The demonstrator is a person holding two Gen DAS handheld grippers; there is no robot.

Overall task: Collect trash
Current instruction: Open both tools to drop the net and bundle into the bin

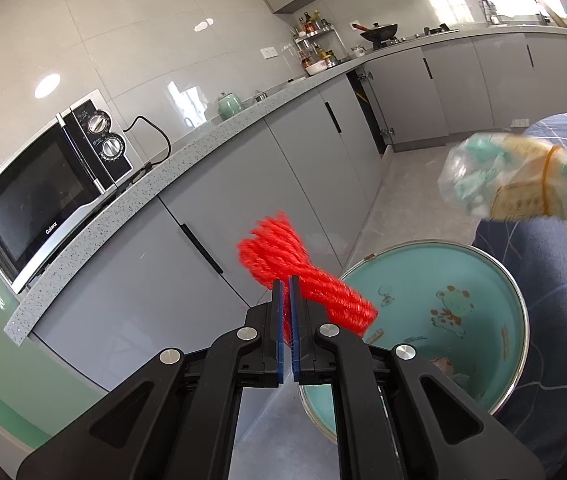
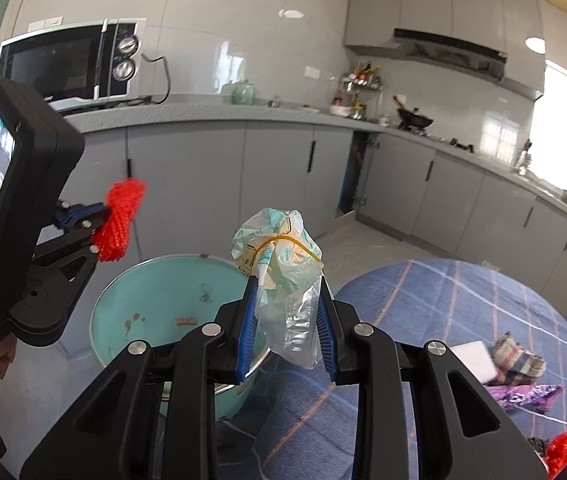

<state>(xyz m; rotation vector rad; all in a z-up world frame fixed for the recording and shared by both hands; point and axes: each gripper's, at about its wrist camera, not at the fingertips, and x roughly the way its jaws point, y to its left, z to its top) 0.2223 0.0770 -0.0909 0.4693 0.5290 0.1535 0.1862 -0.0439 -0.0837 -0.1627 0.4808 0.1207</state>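
Note:
My left gripper [image 1: 286, 282] is shut on a red bundle of rope [image 1: 303, 276] and holds it in the air above the near rim of a teal trash bin [image 1: 479, 276]. The bundle also shows in the right wrist view [image 2: 121, 220]. My right gripper [image 2: 285, 280] is shut on a crumpled clear plastic bag with a rubber band [image 2: 283, 264], held above the bin's [image 2: 155, 292] right rim. The bag shows blurred in the left wrist view [image 1: 515, 180].
A round table with a blue plaid cloth [image 2: 463, 300] carries a checked cloth [image 2: 517, 360], a white box [image 2: 473, 358], a purple wrapper [image 2: 523, 394] and a red net piece [image 2: 563, 448]. Grey cabinets [image 1: 243, 184] and a microwave [image 1: 47, 184] stand behind.

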